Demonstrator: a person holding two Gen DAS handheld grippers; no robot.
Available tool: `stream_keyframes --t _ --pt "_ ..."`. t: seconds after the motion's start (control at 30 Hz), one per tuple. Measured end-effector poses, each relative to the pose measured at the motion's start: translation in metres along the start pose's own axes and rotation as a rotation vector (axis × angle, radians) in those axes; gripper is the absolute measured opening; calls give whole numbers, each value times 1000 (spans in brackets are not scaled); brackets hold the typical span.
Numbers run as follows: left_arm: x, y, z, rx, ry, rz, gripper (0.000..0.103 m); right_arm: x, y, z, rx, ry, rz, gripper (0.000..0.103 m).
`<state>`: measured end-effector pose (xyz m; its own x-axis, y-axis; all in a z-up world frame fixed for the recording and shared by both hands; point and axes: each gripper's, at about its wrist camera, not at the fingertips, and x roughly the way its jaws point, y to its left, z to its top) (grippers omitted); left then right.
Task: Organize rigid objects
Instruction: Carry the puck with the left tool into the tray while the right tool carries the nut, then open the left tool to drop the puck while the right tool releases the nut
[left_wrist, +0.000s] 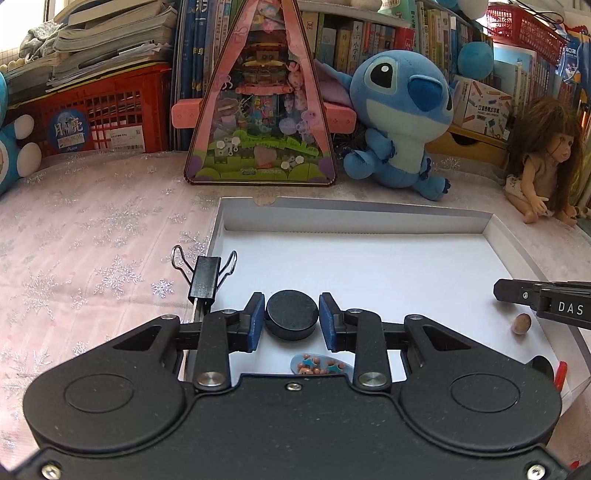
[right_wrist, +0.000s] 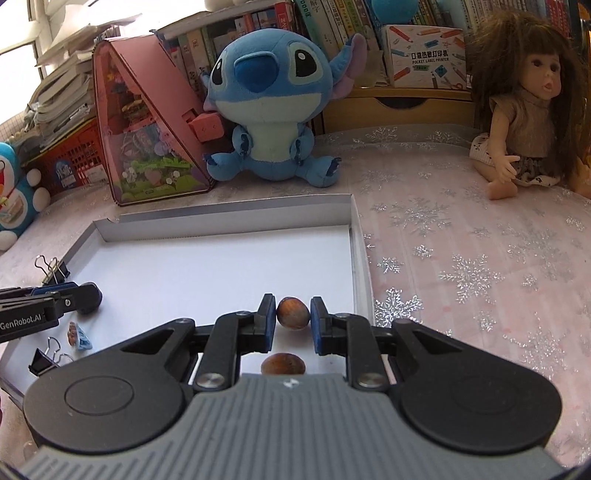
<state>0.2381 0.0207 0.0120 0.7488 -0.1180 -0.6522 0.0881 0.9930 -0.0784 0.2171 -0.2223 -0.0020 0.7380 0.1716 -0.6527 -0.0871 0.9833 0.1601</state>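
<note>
Left gripper (left_wrist: 291, 319): jaws clamped on a round black puck-like disc (left_wrist: 291, 314), held flat between the blue pads, low over the near left part of the shallow white cardboard tray (left_wrist: 354, 216). Whether the disc touches the tray floor cannot be told.

Right gripper (right_wrist: 293, 314): jaws at their closest, clamped on a small brown nut, hazelnut-like (right_wrist: 293, 312), over the near right part of the same tray, just inside its right wall. The nut's long axis runs across the jaws.

Governing relation: both held items already lie over the tray, straight ahead between each gripper's fingers. In my judgement the coming move is a short lowering and release, not a reach. The grippers stand well apart, so no clash is expected.

Other items: a second brown nut (right_wrist: 283, 363) lies on the tray floor just behind the right fingertips. A small blue trinket with orange beads (left_wrist: 321, 363) lies behind the left fingertips. A black metal binder clip (left_wrist: 203, 277) sits on the tray's left wall, ahead and left of the left gripper.

Legible writing: "DAS" on the right gripper as seen from the left view; "GenRobot.AI" on the left gripper as seen from the right view; "POCKET LABEL PRINTER" on a white carton (right_wrist: 424, 55) at the back; "Moon" on a round sticker (left_wrist: 68, 133) on a red crate.
</note>
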Motion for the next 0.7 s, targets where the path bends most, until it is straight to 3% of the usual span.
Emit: stream_keyframes --t 0.4,0.6,0.7 --pt "2 -3 -3 20 -1 15 30 1 7 -3 -33 -4 -11 24" --pt "1 -4 -3 8 0 20 31 0 7 -4 -32 -16 -4 30" --pt "-6 -2 -2 -3 -3 13 45 -6 5 -5 -17 -36 5 53"
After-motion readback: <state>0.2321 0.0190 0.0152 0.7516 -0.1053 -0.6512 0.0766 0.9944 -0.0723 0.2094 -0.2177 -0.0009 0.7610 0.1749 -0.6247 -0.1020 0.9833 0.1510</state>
